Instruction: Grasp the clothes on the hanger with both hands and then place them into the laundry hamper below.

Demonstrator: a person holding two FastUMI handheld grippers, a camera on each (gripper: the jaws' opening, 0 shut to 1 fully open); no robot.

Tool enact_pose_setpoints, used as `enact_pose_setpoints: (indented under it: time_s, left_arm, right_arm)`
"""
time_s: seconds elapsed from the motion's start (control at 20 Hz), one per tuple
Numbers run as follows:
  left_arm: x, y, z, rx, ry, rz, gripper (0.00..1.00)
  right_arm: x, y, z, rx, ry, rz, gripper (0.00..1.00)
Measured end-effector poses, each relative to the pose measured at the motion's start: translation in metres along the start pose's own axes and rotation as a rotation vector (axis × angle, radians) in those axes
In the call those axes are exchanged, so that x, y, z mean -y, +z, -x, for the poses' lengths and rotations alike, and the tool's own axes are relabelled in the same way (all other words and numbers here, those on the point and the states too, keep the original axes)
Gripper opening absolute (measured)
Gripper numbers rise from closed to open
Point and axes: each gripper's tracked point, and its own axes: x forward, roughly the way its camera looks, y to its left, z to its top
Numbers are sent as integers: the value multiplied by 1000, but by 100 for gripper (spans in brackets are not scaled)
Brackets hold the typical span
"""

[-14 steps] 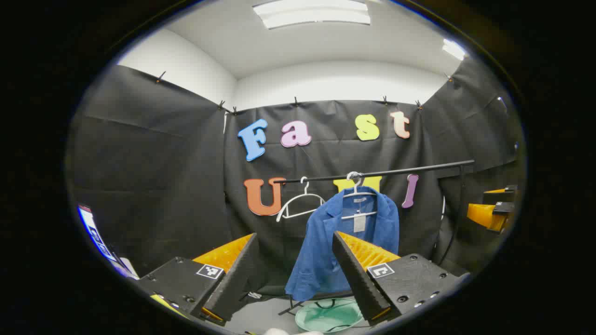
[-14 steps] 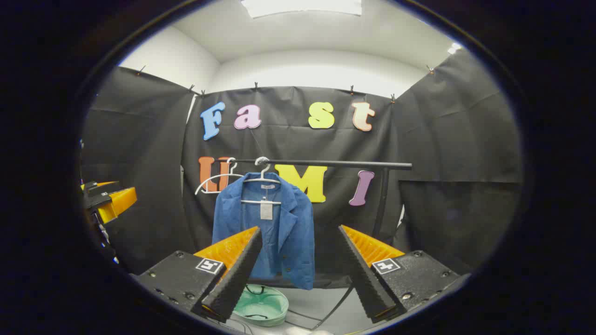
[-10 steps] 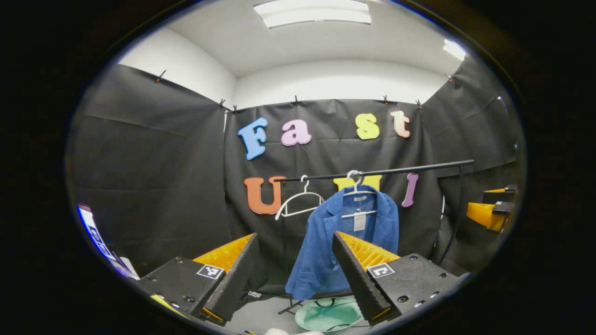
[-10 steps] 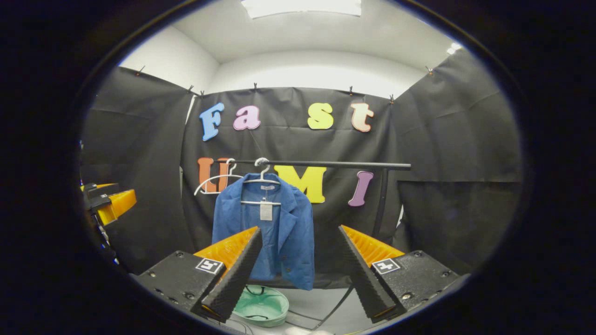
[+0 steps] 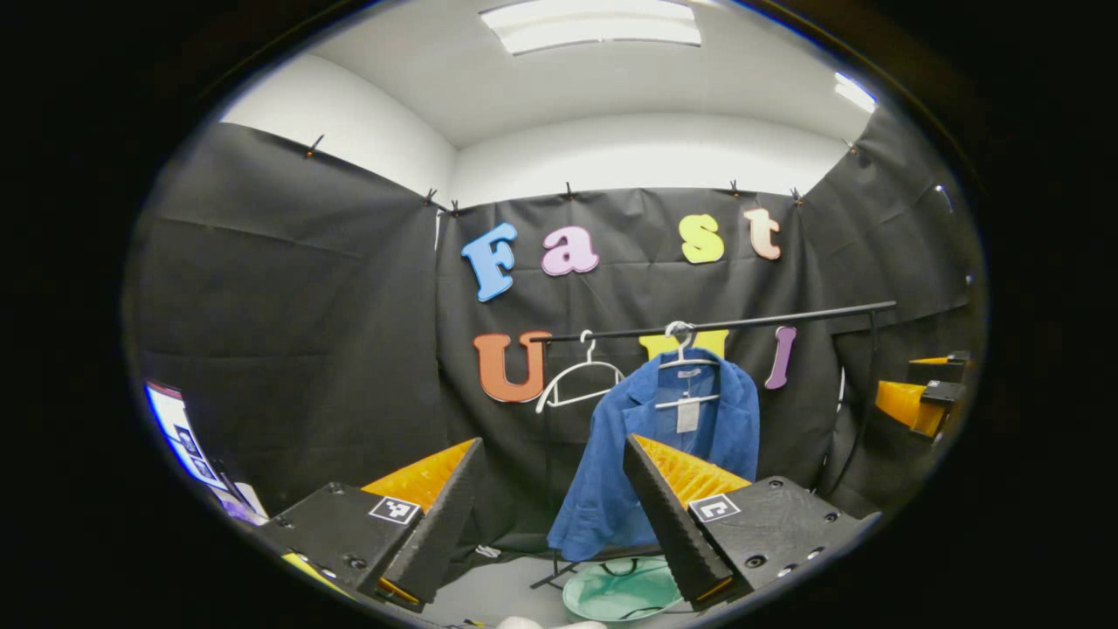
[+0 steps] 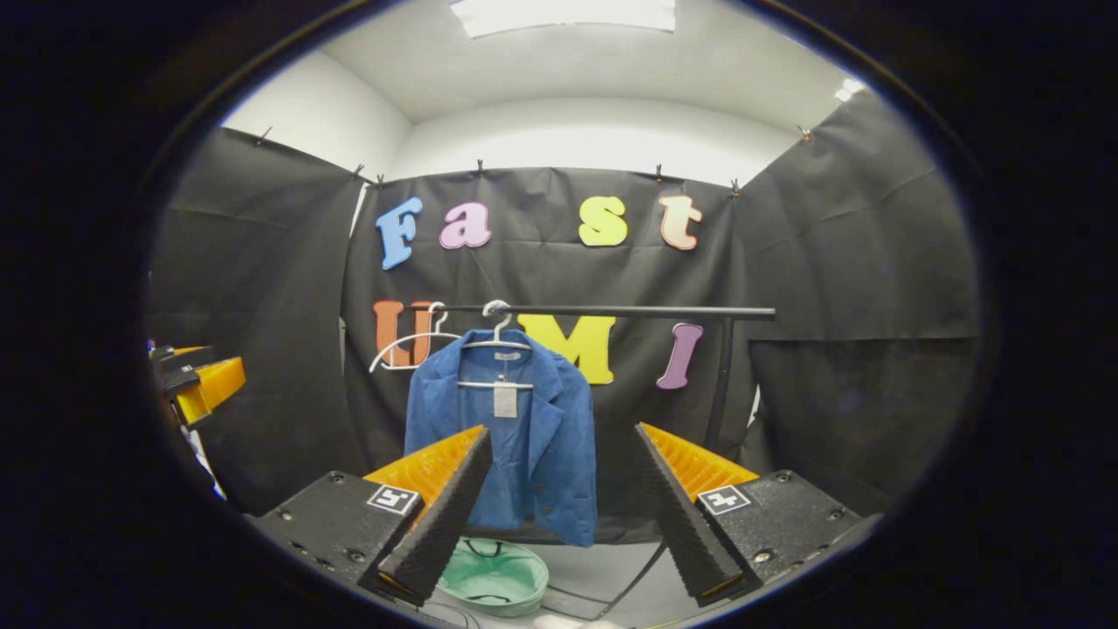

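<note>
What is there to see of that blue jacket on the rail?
The jacket is blue, of a denim-like cloth, with a lapel collar and a few dark buttons near the hem. It hangs open-fronted on a white hanger hooked over a black rail, and a pale tag dangles inside at the neck. Its hem ends above a green hamper on the floor. Nothing else touches it; both grippers are open and well short of it.

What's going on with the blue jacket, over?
Both grippers open, short of the rail. Blue jacket on white hanger, untouched. Green hamper below. Nothing blocking.
</note>
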Motion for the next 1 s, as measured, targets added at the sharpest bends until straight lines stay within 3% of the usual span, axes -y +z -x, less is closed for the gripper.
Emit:
enact_pose_setpoints:
  time_s: [0.25,0.55,0.6,0.65,1.0]
  left_arm:
    - [4,-8,-4,-12,-6,0,100]
    - [36,-33,-26,-44,-48,16,100]
    - [43,-34,-33,-42,-54,17,96]
    - [48,-34,-41,-36,-56,14,100]
    - [92,-31,-115,50,-47,48,100]
  right_arm:
    - [4,-9,-3,-17,-9,4,100]
    - [16,-53,-34,-110,-5,23,100]
    - [17,-58,-43,-114,1,20,100]
    - [18,-62,-55,-122,7,19,100]
    - [14,-78,-156,-111,87,25,100]
